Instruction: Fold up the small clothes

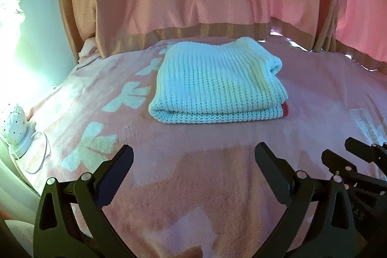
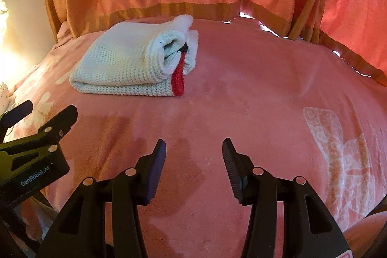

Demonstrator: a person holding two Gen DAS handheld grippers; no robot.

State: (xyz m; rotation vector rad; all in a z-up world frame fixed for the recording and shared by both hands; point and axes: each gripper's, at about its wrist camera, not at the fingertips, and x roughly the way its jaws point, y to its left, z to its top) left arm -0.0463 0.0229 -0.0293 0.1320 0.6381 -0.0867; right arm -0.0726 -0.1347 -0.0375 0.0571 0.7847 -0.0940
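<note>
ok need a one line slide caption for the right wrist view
Folded white knit garment with red trim lies on the pink blanket, beyond the open, empty right gripper.

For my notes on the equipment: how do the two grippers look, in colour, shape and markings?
Both the left gripper and the right gripper are matte black, with angular slotted arms, round silver pivot bolts and ribbed flat fingers. White lettering "GenRobot.AI" marks the left one's side. No cables or sleeves show.

A pink bed (image 1: 193, 173) carries a folded white knit (image 1: 217, 86).
</note>
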